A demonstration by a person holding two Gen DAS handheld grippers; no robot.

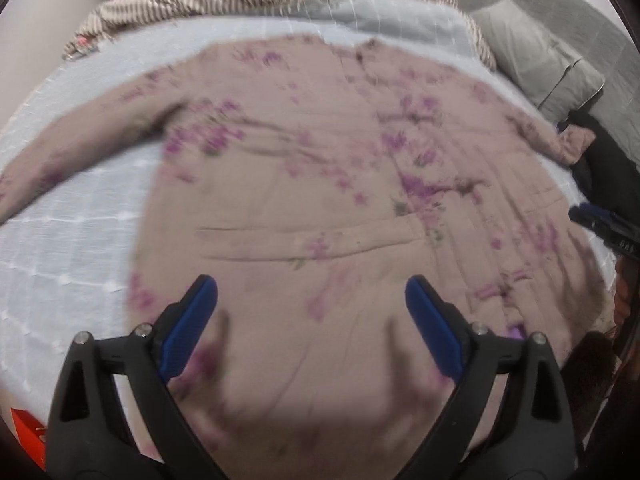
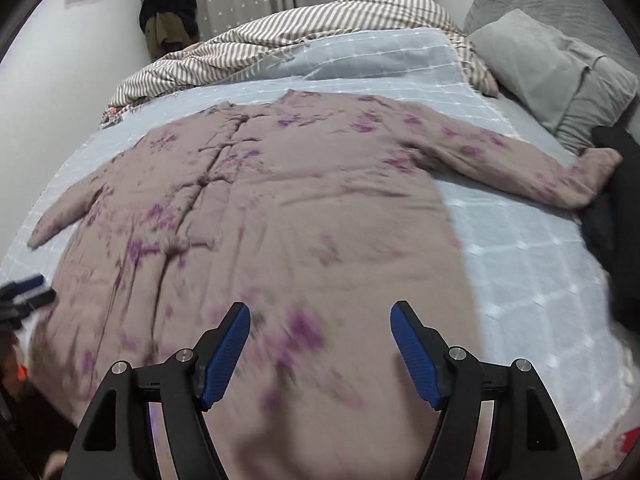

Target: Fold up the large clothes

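**Robe laid flat, both grippers poised at the hem before the first fold**

The large mauve quilted robe with purple flower print [image 2: 280, 208] lies spread face-up on the bed's pale blue grid-stitched bedspread [image 2: 532, 264], collar toward the striped brown-and-white duvet [image 2: 304, 20] at the far side, hem nearest the cameras. Its left sleeve [image 2: 60, 216] angles out over the bedspread; its right sleeve [image 2: 520, 160] reaches toward the grey pillows [image 2: 560, 68], the cuff just beside a dark garment [image 2: 616, 200].

The left gripper [image 1: 311, 292] hovers over the lower left of the robe, jaws wide apart and holding nothing. The right gripper [image 2: 320, 320] hangs over the lower right, likewise spread and empty.

By my reading, no fold is made yet: this is the approach to a first grasp. The next move likely calls for pinching a sleeve or side edge, through thick padding, and carrying it inward across the body.
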